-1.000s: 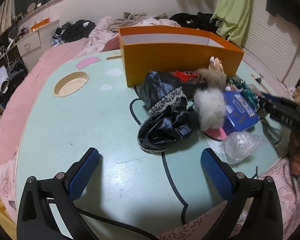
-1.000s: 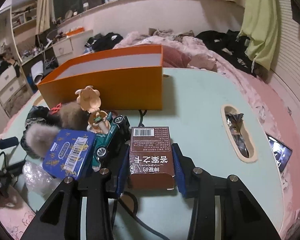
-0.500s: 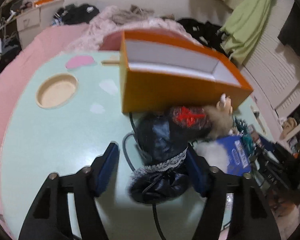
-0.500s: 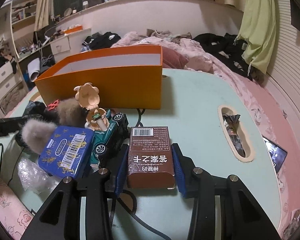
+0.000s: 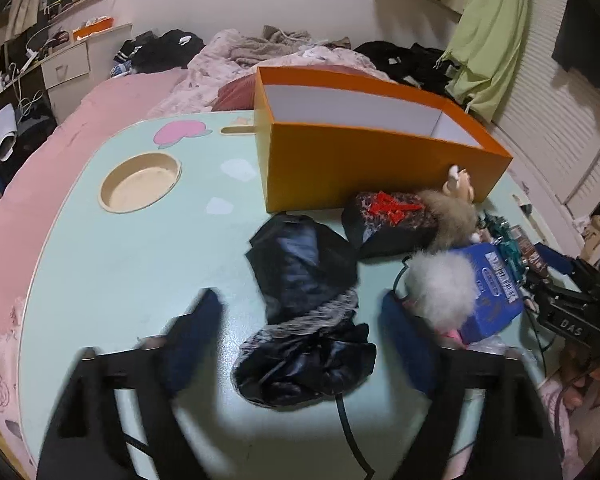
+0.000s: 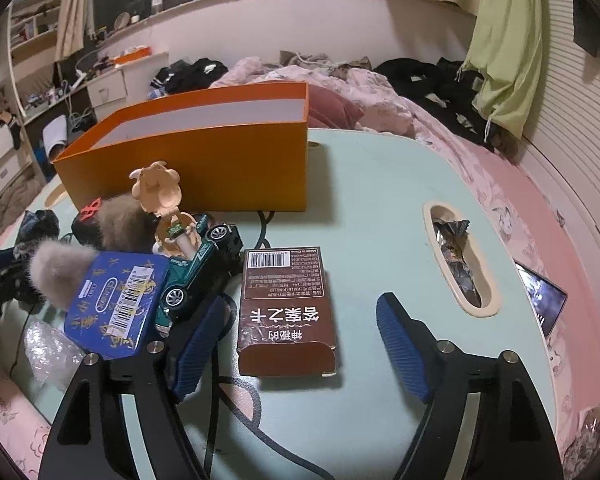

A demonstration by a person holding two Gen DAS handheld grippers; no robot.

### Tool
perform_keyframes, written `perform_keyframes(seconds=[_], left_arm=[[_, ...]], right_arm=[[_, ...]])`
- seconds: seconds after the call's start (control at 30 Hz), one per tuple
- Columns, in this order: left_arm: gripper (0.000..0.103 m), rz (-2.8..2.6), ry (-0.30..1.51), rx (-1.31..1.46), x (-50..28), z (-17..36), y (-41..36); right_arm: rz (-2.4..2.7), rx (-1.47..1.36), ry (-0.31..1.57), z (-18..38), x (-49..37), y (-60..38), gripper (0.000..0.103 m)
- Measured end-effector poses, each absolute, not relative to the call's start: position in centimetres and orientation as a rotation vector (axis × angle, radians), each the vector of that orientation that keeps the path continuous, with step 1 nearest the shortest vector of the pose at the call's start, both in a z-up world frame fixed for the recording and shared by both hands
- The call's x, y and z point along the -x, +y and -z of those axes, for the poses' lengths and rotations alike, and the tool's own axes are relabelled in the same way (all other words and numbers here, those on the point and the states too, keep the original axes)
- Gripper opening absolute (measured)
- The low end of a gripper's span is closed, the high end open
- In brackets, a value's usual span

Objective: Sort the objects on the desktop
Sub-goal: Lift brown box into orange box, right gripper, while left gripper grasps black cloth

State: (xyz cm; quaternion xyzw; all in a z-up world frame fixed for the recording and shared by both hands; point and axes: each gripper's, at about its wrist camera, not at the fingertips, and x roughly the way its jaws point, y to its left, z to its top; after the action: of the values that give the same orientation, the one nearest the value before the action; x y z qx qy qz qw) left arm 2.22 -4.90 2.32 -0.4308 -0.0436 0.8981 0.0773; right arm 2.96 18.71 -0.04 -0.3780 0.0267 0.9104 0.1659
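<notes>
Between my right gripper's (image 6: 304,340) wide-open fingers, a stiff, light-looking brown carton (image 6: 286,308) lies flat on the bench (image 6: 372,200); its long sides suit gripping. My left gripper (image 5: 300,328), fingers spread, straddles a soft black pouch (image 5: 304,312).

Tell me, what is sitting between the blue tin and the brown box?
The green toy car sits between the blue tin and the brown box, tilted against the tin. This shows in the right wrist view.
</notes>
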Motion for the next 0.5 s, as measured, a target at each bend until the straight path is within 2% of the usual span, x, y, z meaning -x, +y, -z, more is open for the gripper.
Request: perform_keyframes(seconds=[0.13,0.3,0.37,0.4,0.47,0.5], left_arm=[[0.085,-2.721,-0.02,1.319,-2.2,-2.0,-3.7],[0.085,-2.728,-0.005,1.317,-2.3,-2.0,-3.8],[0.068,-2.743,-0.003,1.303,-2.4,-2.1,-3.9],[0.043,-2.75,-0.003,1.291,-2.6,-2.3,-4.0],[0.035,-2.745,-0.033,1.273,-2.8,-2.5,-4.3],[0.033,-2.743,-0.052,1.269,-2.9,-2.5,-4.5]], right_arm=[[-2.579,1.082,0.086,0.1,-3.0,19.0,0.085],[-2.579,1.085,0.085,0.1,-2.9,19.1,0.085],[-2.579,1.086,0.085,0.1,-3.1,19.2,0.084],[-2.583,1.083,0.083,0.1,-3.1,19.2,0.081],[-2.609,1.056,0.073,0.0,-3.2,19.0,0.04],[-2.616,1.046,0.069,-0.1,-3.5,19.0,0.039]])
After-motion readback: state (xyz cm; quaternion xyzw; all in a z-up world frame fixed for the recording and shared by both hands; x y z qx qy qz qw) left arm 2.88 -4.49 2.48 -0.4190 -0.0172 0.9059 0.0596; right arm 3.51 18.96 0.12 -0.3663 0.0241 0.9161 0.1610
